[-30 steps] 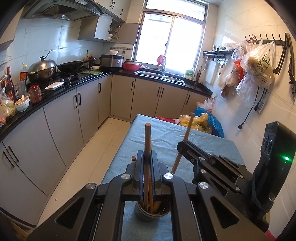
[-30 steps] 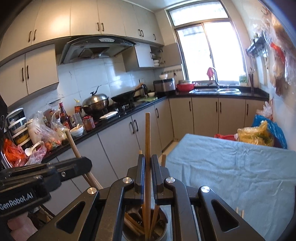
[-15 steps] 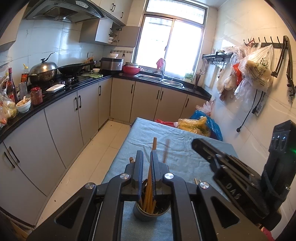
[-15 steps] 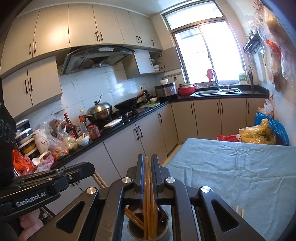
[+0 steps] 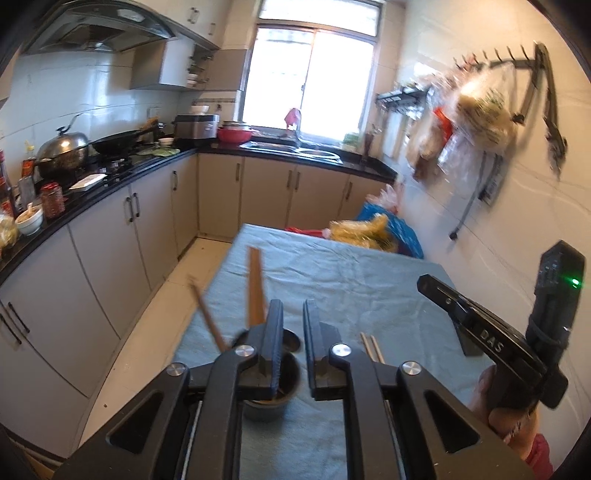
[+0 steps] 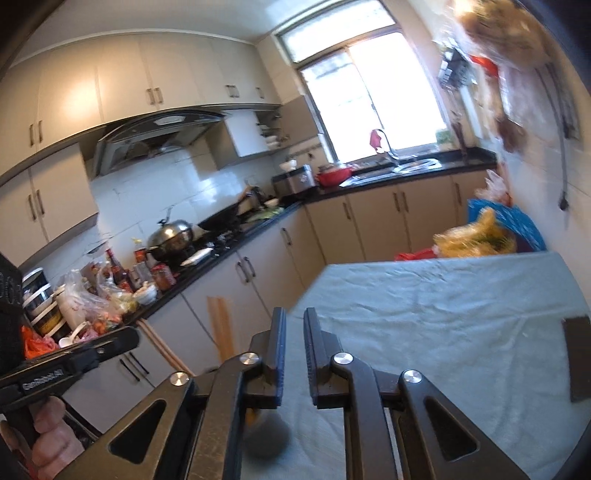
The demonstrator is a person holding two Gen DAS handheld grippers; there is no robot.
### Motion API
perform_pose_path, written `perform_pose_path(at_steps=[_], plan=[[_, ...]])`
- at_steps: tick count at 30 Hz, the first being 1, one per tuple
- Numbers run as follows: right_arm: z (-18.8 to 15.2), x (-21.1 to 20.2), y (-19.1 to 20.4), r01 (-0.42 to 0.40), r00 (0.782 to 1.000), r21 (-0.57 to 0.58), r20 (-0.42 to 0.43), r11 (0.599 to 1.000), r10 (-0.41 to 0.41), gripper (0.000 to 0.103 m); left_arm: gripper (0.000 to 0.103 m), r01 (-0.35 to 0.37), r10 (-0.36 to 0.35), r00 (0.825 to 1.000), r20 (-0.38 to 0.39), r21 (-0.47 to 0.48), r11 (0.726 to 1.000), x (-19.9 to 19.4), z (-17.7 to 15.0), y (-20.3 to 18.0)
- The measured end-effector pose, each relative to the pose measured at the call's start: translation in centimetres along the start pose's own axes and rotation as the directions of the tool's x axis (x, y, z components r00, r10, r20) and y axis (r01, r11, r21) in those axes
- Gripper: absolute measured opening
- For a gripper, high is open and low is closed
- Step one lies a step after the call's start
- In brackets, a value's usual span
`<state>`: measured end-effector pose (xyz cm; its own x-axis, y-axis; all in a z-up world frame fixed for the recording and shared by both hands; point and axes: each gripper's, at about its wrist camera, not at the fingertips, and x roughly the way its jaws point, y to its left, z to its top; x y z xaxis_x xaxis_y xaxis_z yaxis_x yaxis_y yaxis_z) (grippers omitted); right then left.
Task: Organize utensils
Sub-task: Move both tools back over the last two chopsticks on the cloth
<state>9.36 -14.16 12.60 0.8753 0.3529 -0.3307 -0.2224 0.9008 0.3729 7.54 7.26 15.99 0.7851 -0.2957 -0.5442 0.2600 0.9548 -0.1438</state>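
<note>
Both grippers [image 5: 293, 332] [image 6: 294, 338] off chopsticks [image 5: 255, 291] (opening)

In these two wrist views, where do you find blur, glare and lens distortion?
Left wrist view: the window is blown out white, the hanging bags are smeared, and the chopsticks in the cup are soft. Right wrist view: blurred throughout, worst at the bags, and the window glares. Both show fisheye bending and dark corners.
</note>
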Motion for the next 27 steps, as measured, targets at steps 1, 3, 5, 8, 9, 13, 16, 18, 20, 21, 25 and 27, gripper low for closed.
perform_pose_path(at_steps=[1, 3, 5, 8, 9, 13, 16, 18, 20, 21, 25, 27], plan=[[-0.4, -0.3, -1.1, 0.013, 1.0, 0.014, -0.011, 1.0, -0.013, 0.016, 0.016, 0.009, -0.009, 1.0, -0.009, 0.016, 1.0, 0.3, -0.4, -0.9], [-1.1, -0.5, -2.8, 0.031, 0.999, 0.037, -0.036, 0.999, -0.03, 0.017, 0.017, 0.029, -0.028, 0.999, -0.031, 0.035, 0.999, 0.9, -1.1, -2.3], [-2.3, -0.8, -4.9, 0.06, 0.996, 0.065, -0.064, 0.996, -0.056, 0.017, 0.017, 0.055, -0.051, 0.997, -0.063, 0.062, 0.997, 1.7, -1.9, -4.0], [-3.9, -0.9, -7.4, 0.107, 0.989, 0.088, -0.107, 0.99, -0.098, 0.017, 0.017, 0.091, -0.077, 0.988, -0.135, 0.106, 0.99, 3.8, -4.2, -6.8], [-4.4, -1.0, -8.3, 0.123, 0.986, 0.099, -0.123, 0.987, -0.111, 0.017, 0.017, 0.102, -0.083, 0.984, -0.16, 0.116, 0.988, 4.5, -5.0, -7.6], [-6.5, -0.7, -11.8, 0.171, 0.969, 0.153, -0.203, 0.973, -0.138, 0.017, 0.017, 0.115, -0.068, 0.955, -0.29, 0.15, 0.982, 9.1, -9.4, -10.3], [-7.6, 0.0, -13.2, 0.193, 0.955, 0.167, -0.256, 0.967, -0.147, 0.017, 0.017, 0.113, -0.045, 0.92, -0.389, 0.154, 0.982, 12.8, -12.6, -10.8], [-8.2, 0.5, -14.1, 0.193, 0.948, 0.181, -0.289, 0.964, -0.135, 0.017, 0.017, 0.108, -0.036, 0.9, -0.434, 0.144, 0.984, 14.5, -13.9, -10.8], [-8.7, 1.3, -14.7, 0.193, 0.938, 0.191, -0.323, 0.962, -0.124, 0.017, 0.017, 0.095, -0.023, 0.891, -0.453, 0.137, 0.986, 15.6, -14.9, -10.2], [-8.8, 1.8, -14.9, 0.194, 0.933, 0.191, -0.34, 0.962, -0.12, 0.017, 0.017, 0.087, -0.016, 0.892, -0.452, 0.136, 0.987, 15.9, -15.1, -10.0], [-9.4, 4.8, -14.8, 0.204, 0.9, 0.168, -0.42, 0.964, -0.117, 0.017, 0.018, 0.061, 0.006, 0.887, -0.461, 0.13, 0.99, 17.3, -15.5, -9.3], [-9.8, 6.3, -14.7, 0.213, 0.881, 0.156, -0.458, 0.964, -0.121, 0.017, 0.019, 0.063, 0.003, 0.894, -0.448, 0.133, 0.989, 17.4, -15.3, -8.9]])
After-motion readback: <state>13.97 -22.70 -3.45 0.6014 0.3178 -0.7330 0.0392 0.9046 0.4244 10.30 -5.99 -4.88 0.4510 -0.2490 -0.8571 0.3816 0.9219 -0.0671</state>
